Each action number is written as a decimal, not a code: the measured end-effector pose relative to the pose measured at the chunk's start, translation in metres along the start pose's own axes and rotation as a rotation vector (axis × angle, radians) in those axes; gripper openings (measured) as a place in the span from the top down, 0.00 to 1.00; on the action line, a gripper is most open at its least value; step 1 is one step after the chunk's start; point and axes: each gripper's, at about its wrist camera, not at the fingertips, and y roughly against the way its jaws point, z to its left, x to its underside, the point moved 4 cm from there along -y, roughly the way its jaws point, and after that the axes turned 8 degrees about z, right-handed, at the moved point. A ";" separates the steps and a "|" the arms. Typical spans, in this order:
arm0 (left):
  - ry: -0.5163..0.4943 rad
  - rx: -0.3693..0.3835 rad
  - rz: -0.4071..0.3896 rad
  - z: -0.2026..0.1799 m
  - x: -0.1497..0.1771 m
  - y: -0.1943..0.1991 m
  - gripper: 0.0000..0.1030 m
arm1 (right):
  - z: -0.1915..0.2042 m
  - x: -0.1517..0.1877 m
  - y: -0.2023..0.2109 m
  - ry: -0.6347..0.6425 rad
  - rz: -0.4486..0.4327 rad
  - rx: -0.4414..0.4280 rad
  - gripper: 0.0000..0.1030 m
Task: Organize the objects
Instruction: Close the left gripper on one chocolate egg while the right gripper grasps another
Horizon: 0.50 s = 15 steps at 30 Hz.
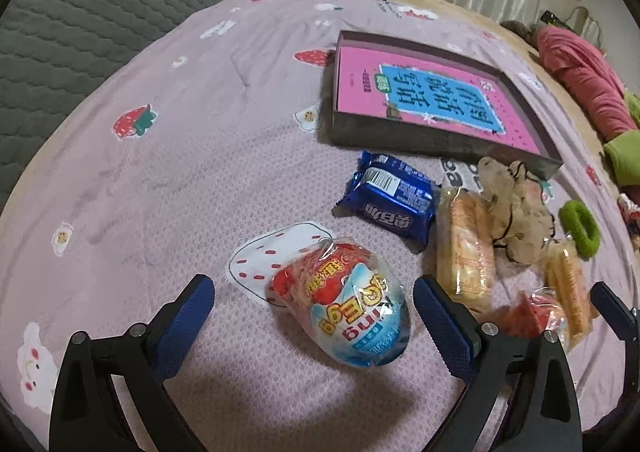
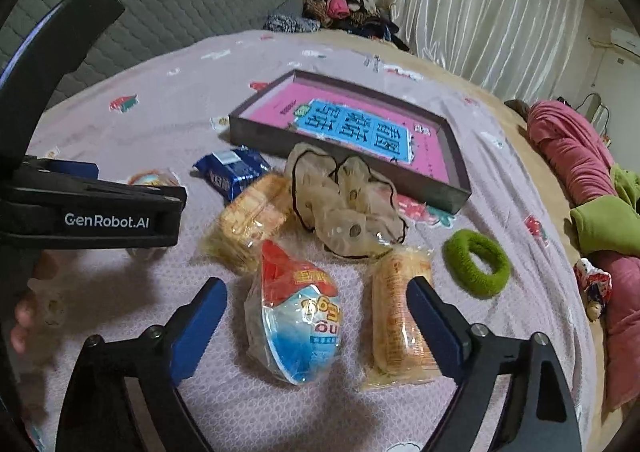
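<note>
My left gripper (image 1: 316, 316) is open, its blue pads on either side of a red-and-blue egg-shaped snack pack (image 1: 348, 308) lying on the pink bedspread. My right gripper (image 2: 316, 316) is open around a second egg pack (image 2: 298, 322). A wrapped biscuit pack (image 2: 400, 316) lies against the right gripper's right finger. Another biscuit pack (image 2: 250, 218), a blue snack packet (image 2: 232, 170), a beige scrunchie (image 2: 348, 204) and a green hair tie (image 2: 478, 268) lie beyond. A shallow dark box (image 2: 452, 194) holds a pink book (image 2: 352, 128).
The left gripper's body (image 2: 92, 212) crosses the left of the right wrist view. The grey quilted headboard (image 1: 80, 12) is at far left. Piled clothes (image 2: 344, 0) and curtains lie behind the bed. Red and green bedding (image 2: 580, 164) is bunched on the right.
</note>
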 end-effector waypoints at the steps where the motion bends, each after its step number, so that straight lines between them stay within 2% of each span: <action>1: 0.002 0.005 0.007 0.000 0.000 -0.002 0.13 | 0.000 0.000 -0.003 0.002 0.008 0.006 0.15; 3: 0.006 0.023 0.018 -0.002 0.000 -0.006 0.18 | 0.001 0.000 -0.006 0.009 0.019 0.020 0.19; 5: 0.006 0.032 0.027 -0.005 0.002 -0.009 0.26 | 0.002 0.000 -0.009 0.017 0.028 0.024 0.23; 6: 0.002 0.045 0.034 -0.008 0.004 -0.011 0.33 | 0.002 0.000 -0.010 0.020 0.030 0.028 0.25; 8: -0.001 0.063 0.041 -0.011 0.008 -0.014 0.42 | 0.004 0.001 -0.010 0.027 0.030 0.014 0.35; 10: 0.000 0.073 0.038 -0.014 0.010 -0.015 0.42 | 0.006 0.002 -0.012 0.031 0.042 -0.008 0.40; 11: -0.006 0.073 0.032 -0.015 0.010 -0.015 0.42 | 0.007 0.002 -0.014 0.032 0.049 -0.019 0.47; 15: -0.002 0.114 0.031 -0.013 0.010 -0.014 0.43 | 0.008 0.001 -0.016 0.028 0.053 -0.034 0.49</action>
